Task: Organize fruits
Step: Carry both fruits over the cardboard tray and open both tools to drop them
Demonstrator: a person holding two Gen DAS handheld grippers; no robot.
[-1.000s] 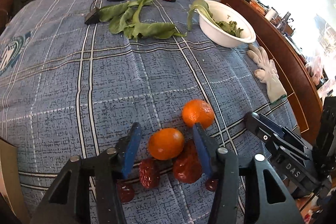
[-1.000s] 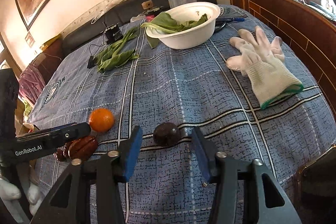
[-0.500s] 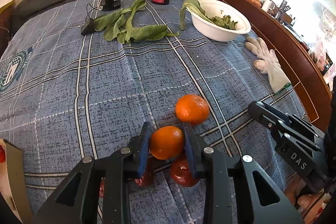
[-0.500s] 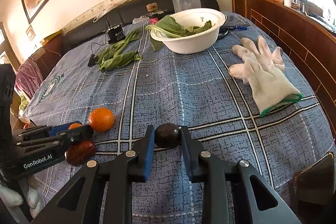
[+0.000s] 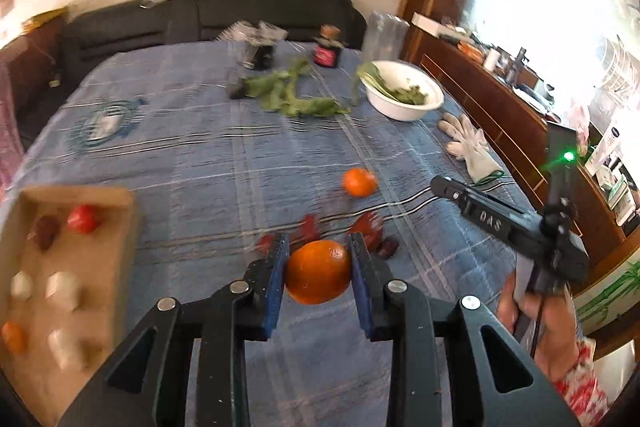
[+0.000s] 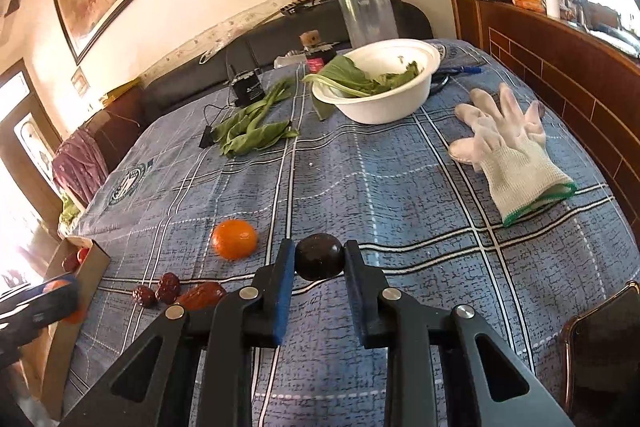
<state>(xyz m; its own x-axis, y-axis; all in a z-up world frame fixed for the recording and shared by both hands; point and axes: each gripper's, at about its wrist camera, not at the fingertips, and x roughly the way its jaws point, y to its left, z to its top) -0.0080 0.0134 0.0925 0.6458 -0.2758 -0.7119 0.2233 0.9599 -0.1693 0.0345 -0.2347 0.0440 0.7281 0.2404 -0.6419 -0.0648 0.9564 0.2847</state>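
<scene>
Fruits lie scattered over a blue checked tablecloth (image 6: pixel 400 187), and some already sit in a cardboard box (image 5: pixel 120 211) at the far left of the left wrist view. The box holds a red fruit (image 5: pixel 82 219) and a darker red one (image 5: pixel 46 233) near its far end, three pale rounded pieces (image 5: pixel 62 289) in the middle, and a small orange fruit (image 5: pixel 14 337) at its near edge; the blur hides finer detail.

Right of the box, the left gripper (image 5: pixel 318 267) is clamped on an orange (image 5: pixel 318 271), its blue pads pressing both sides, the fruit raised off the cloth. Its jaws have just been closing on that orange. On the cloth behind it lie several red dates (image 5: pixel 366 223), blurred, and beyond them a second orange (image 5: pixel 359 181).

In the right wrist view, that second orange sits left of the right gripper (image 6: pixel 319 259), with the dates nearer the camera and further left. The right gripper's jaws are tight on a dark round fruit (image 6: pixel 319 256), pads touching both sides, the fruit low at the cloth; whether it is lifted cannot be told.

Further back, loose green leaves (image 6: pixel 252 131) lie on the cloth. Right of them a white bowl (image 6: pixel 384 107) holds more leafy greens (image 6: pixel 360 77), one leaf hanging over its left rim. A clear plastic cup (image 6: pixel 368 15) stands behind the bowl, and a small dark jar (image 6: pixel 318 51) to its left. At the far right a white glove (image 6: pixel 512 151) lies flat.
</scene>
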